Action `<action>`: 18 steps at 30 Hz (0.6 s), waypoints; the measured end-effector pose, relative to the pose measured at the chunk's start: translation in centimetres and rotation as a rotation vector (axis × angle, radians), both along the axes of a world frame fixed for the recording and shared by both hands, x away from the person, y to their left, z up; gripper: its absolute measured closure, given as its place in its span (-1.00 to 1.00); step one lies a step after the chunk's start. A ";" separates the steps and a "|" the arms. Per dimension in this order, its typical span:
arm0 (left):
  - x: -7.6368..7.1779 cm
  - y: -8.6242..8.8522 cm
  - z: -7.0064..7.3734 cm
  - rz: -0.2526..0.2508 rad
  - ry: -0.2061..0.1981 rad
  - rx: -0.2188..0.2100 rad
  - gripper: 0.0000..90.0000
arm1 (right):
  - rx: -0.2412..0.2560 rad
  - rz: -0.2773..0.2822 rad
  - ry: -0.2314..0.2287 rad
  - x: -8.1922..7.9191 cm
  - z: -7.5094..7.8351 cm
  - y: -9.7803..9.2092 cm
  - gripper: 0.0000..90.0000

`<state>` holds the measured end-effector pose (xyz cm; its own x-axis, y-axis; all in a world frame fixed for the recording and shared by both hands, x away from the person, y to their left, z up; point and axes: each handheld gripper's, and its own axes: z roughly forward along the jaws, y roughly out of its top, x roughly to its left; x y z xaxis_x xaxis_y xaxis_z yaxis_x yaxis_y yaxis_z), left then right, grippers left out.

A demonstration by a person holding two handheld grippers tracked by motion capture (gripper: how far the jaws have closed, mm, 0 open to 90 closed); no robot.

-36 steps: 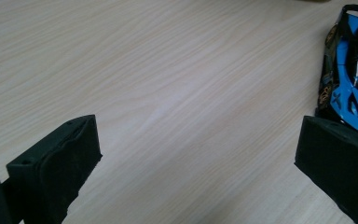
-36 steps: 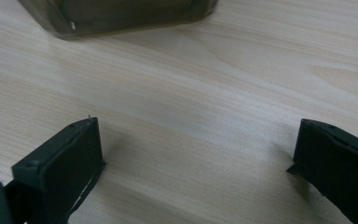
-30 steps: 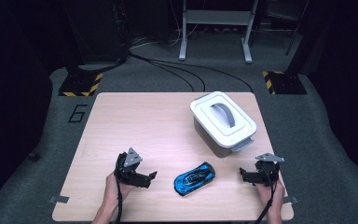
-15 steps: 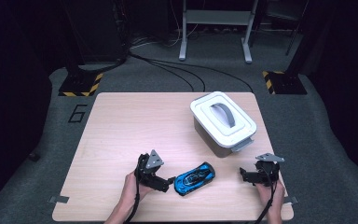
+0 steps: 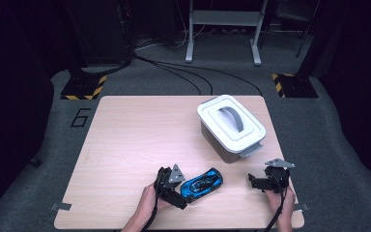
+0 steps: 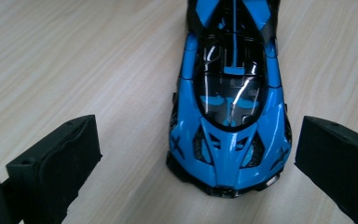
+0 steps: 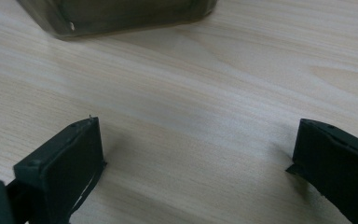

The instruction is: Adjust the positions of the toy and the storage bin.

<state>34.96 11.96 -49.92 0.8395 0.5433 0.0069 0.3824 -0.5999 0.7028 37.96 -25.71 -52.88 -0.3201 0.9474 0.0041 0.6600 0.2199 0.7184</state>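
While the blue toy car lies on the wooden table close to its near edge, a little right of the middle, the left gripper sits just left of it with its jaws spread wide. Seen from the left gripper view, the car points its nose toward the camera and stands between the two black jaws, nearer the right one; a gap of bare wood shows on each side, so neither jaw touches the bodywork. From above, the car lies at a slant, one end toward the near left and the other toward the far right. The person's left hand holds that gripper from the near side. Over at the near right corner, the right gripper rests low over the table, well apart from the car, its jaws likewise wide open with nothing between them but wood grain. A white lidded box with a grey handle stands on the far right part of the table, and its lower wall shows at the top of the right gripper view.
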 end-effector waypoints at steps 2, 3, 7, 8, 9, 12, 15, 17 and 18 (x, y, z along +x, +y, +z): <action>-0.2 -0.4 -0.2 -0.019 0.010 0.010 -1.00 | 0.000 0.000 0.000 0.0 0.0 0.0 -0.98; -0.2 -0.6 -0.4 -0.027 0.013 0.010 -1.00 | 0.000 0.000 0.000 0.0 0.0 0.0 -0.98; -0.3 -1.2 -0.9 -0.038 0.019 0.030 -1.00 | 0.000 0.000 0.000 0.0 0.0 0.0 -0.98; -0.3 -1.3 -1.0 -0.033 0.017 0.031 -1.00 | 0.000 0.000 0.000 0.0 0.0 0.0 -0.98; -0.3 -1.4 -1.1 -0.031 0.015 0.033 -0.98 | 0.000 0.000 0.000 0.0 0.0 0.0 -0.98; -0.2 -1.6 -1.3 -0.041 0.016 0.026 -0.91 | 0.000 0.000 0.000 0.0 0.0 0.0 -0.98; 0.0 -1.8 -1.7 -0.049 0.013 0.020 -0.75 | 0.000 0.000 0.000 0.0 0.0 0.0 -0.98; 0.0 -1.8 -1.7 -0.052 0.020 0.029 -0.65 | 0.000 0.000 0.000 0.0 0.0 0.0 -0.98; 0.0 -1.9 -1.9 -0.062 0.021 0.030 -0.53 | 0.000 0.000 0.000 0.0 0.0 0.0 -0.98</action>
